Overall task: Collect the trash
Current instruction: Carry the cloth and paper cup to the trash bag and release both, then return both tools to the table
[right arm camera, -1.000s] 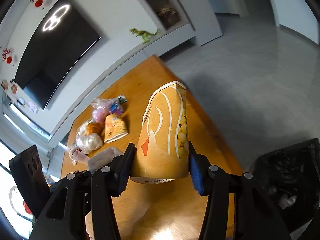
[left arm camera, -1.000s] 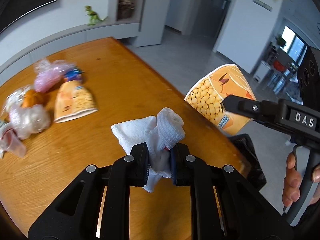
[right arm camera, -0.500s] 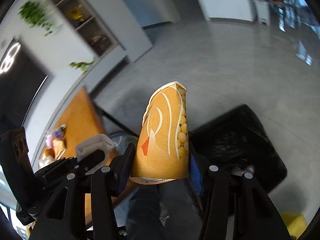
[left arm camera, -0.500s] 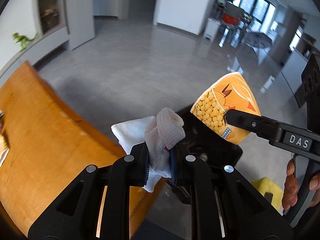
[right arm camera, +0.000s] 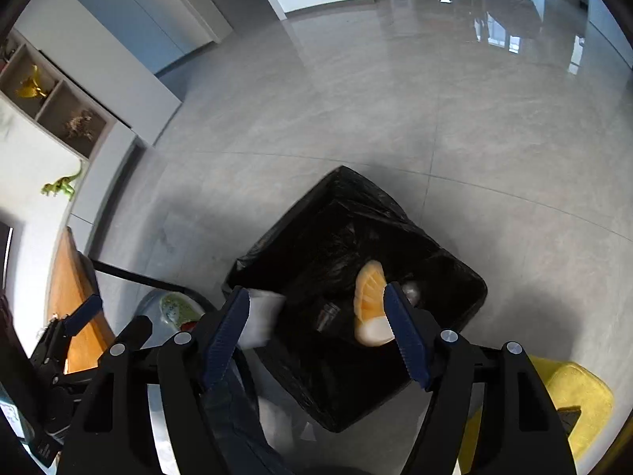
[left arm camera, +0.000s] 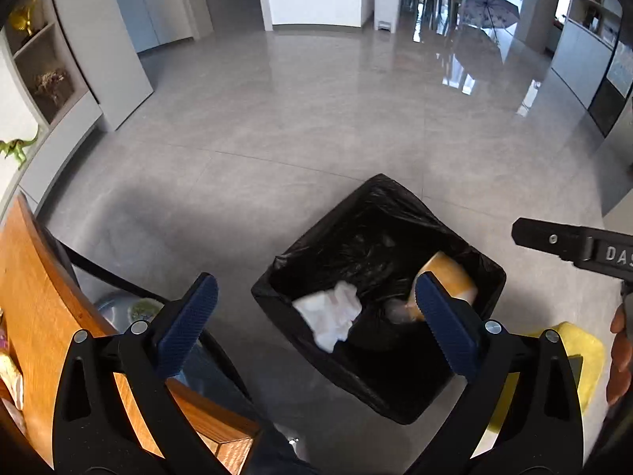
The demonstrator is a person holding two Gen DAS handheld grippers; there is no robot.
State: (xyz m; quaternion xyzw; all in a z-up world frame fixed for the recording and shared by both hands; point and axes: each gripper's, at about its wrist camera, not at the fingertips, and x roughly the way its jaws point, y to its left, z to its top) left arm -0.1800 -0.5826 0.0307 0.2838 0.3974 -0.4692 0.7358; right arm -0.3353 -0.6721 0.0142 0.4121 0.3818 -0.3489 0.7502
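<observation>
A bin lined with a black bag (left arm camera: pixel 379 213) stands on the grey floor, also in the right wrist view (right arm camera: pixel 340 213). A white crumpled cloth (left arm camera: pixel 330 314) lies inside it, and shows in the right wrist view (right arm camera: pixel 261 314). An orange snack cup (left arm camera: pixel 449 277) lies in the bin too, seen in the right wrist view (right arm camera: pixel 370 301). My left gripper (left arm camera: pixel 314 316) is open and empty above the bin. My right gripper (right arm camera: pixel 316 324) is open and empty above the bin.
The wooden table edge (left arm camera: pixel 35 301) is at the left, with a dark chair (left arm camera: pixel 118 281) beside it. A yellow object (right arm camera: pixel 573 396) lies on the floor right of the bin. A wide grey floor (left arm camera: pixel 316 118) stretches beyond.
Both grippers swung from the table to above the bin and opened. The white cloth and the orange cup dropped into the black bag.
</observation>
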